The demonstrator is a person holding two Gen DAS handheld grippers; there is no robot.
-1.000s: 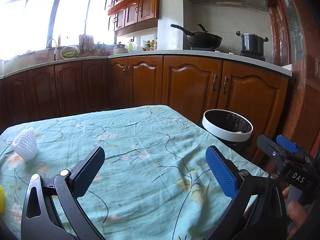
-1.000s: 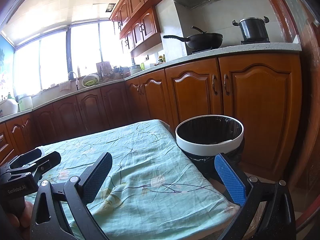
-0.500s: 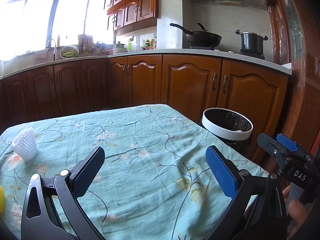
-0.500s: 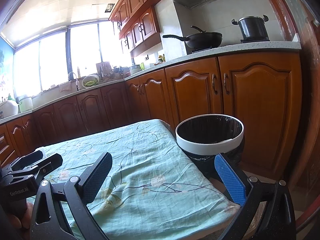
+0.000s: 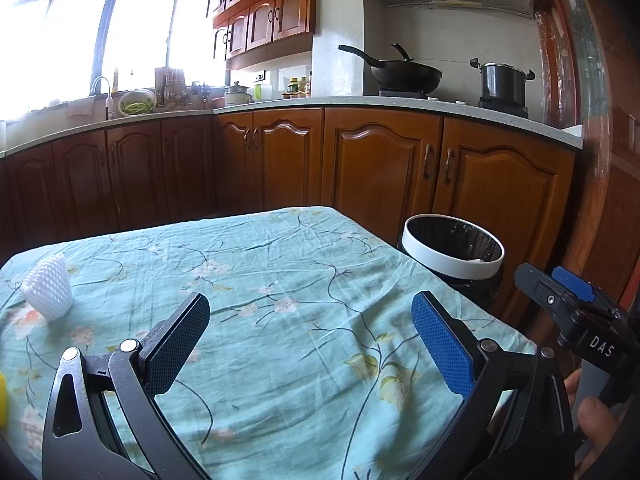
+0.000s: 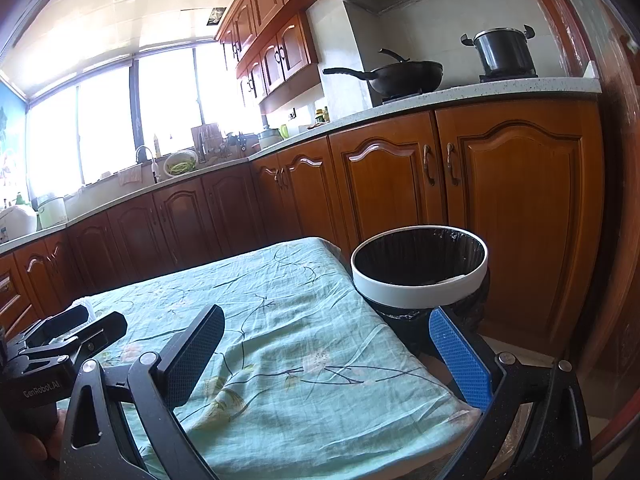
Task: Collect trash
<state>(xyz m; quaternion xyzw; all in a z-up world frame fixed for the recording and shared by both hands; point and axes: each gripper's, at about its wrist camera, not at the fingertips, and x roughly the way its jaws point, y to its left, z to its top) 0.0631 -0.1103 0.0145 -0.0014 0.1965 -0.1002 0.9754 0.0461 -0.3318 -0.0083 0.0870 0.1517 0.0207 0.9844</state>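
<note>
A white foam fruit net (image 5: 49, 292) lies on the teal floral tablecloth (image 5: 280, 272) at the far left. A sliver of something yellow (image 5: 2, 400) shows at the left edge. My left gripper (image 5: 310, 320) hovers open over the cloth, nothing between its fingers. Beside the table's right end stands a white-rimmed bin with a black liner (image 5: 453, 248) (image 6: 420, 268). My right gripper (image 6: 326, 340) is open and empty above the table's right corner, the bin just beyond its blue finger (image 6: 460, 354). Each view shows the other gripper's body at its edge.
Wooden kitchen cabinets (image 5: 380, 168) run behind the table and bin, with a wok (image 5: 400, 72) and a pot (image 5: 502, 80) on the counter. A hand (image 5: 596, 420) holds the right gripper's handle at the lower right.
Almost nothing has moved; both views have drifted very slightly, and both grippers stay open.
</note>
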